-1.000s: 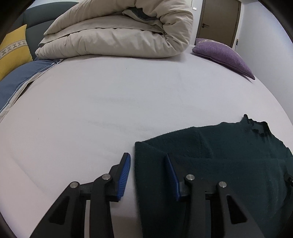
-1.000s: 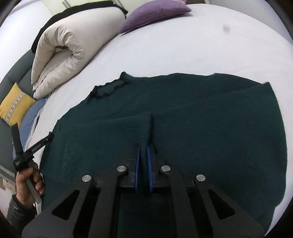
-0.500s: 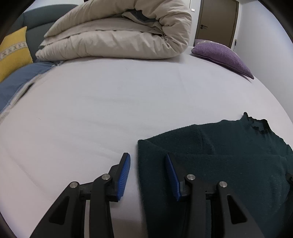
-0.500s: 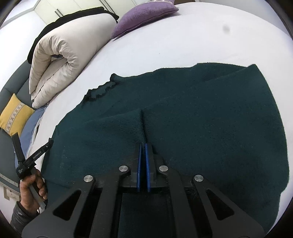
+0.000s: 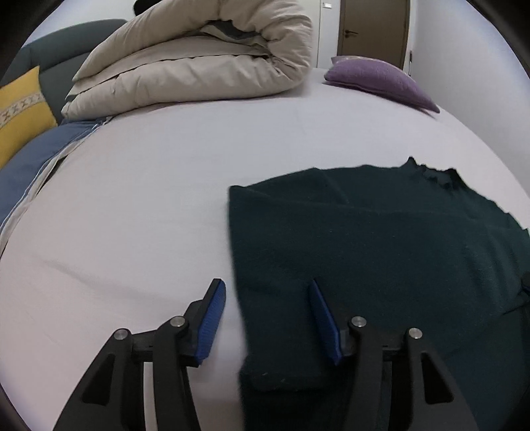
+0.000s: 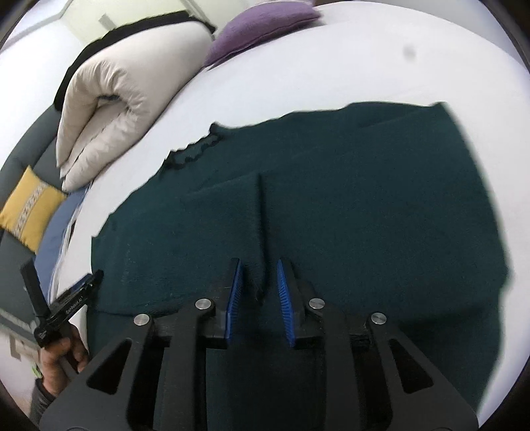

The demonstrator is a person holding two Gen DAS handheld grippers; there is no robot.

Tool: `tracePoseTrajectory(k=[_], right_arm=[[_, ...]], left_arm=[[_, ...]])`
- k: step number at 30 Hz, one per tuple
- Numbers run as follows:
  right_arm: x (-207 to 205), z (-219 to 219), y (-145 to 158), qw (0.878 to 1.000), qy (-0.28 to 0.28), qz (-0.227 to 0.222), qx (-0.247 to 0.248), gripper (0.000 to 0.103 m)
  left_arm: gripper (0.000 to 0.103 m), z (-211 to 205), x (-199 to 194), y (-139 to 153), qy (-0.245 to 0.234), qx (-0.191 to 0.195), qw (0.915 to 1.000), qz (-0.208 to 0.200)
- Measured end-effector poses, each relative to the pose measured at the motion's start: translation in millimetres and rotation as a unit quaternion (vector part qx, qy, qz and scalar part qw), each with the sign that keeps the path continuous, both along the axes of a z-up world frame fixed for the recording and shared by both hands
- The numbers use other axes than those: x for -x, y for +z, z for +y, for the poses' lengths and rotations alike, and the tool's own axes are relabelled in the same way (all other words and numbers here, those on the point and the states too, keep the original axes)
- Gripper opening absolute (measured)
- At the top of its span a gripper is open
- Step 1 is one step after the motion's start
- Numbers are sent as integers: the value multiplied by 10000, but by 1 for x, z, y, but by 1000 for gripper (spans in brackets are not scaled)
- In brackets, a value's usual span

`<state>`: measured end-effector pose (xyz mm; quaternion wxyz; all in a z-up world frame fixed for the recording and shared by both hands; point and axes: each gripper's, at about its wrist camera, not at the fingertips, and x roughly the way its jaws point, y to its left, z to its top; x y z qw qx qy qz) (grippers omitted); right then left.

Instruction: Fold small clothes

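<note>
The dark green sweater [image 6: 331, 205] lies spread on the bed [image 5: 165, 185], a raised fold of knit running up its middle toward the frilled collar [image 6: 195, 151]. A second ago the right gripper [image 6: 258, 291] was pinched shut on that fold; its jaws have just been opening, and now the blue pads stand apart with the ridge loose between them, no longer pressed. The left gripper [image 5: 268, 318] has also been opening: its jaws straddle the sweater's left edge without touching it, one pad over the bare sheet. Both releases suggest this fold has just been laid down, and a fresh grasp comes next.

The bed is a pale, smooth sheet. Beyond lie a rolled beige duvet [image 5: 198, 63], a purple pillow [image 5: 377, 79], a yellow cushion [image 5: 20, 109] and a door [image 5: 372, 30].
</note>
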<state>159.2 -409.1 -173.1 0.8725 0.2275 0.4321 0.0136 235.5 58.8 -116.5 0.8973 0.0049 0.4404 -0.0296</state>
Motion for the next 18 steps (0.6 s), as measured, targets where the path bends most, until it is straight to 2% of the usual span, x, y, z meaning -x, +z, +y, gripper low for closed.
tracePoseTrajectory(k=[3, 5, 8, 11, 15, 18], right_arm=[[43, -12, 26, 9996, -73, -255, -116, 25], [77, -19, 40, 9987, -43, -448, -253, 42], [141, -30, 53, 9974, -16, -605, -403, 53], [192, -37, 50, 9974, 15, -479, -535, 56], [257, -51, 28, 9964, -66, -104, -834, 55], [293, -59, 10, 9937, -113, 151, -1103, 56]], left_arm=[[56, 16, 29, 18, -27, 229, 9997, -81], [56, 31, 61, 29, -23, 554, 9984, -110], [56, 49, 107, 37, -180, 946, 9953, 46], [61, 62, 158, 37, -268, 1269, 9912, 250], [62, 80, 211, 20, -232, 1902, 9780, 827], [61, 89, 246, 6, -149, 2367, 9634, 1252]])
